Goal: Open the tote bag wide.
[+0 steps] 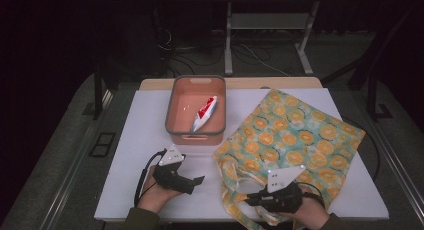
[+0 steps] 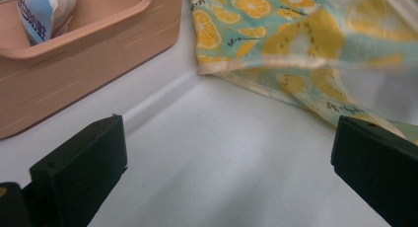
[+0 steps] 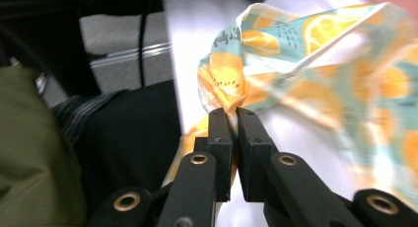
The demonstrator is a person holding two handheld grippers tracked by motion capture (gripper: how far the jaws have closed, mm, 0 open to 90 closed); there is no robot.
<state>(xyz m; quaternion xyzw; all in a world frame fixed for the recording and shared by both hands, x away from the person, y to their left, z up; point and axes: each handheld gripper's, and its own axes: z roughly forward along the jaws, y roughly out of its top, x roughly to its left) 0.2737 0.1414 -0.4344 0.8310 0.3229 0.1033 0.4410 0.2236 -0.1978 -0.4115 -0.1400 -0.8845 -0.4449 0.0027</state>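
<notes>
The white surface [image 1: 150, 140] carries a fruit-print bag [image 1: 295, 135] at 4 o'clock and a pink bin [image 1: 196, 135] at 12, a packet [image 1: 205, 114] inside. The right claw [image 3: 230, 113] pinches the bag's near edge tight; the left claw [image 2: 222, 158] gapes wide, empty. Seemingly opening the bag: next, the left claw needs the opposite edge.

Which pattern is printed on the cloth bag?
Orange slices on pale teal cloth bag, clearest in the left gripper view.
</notes>
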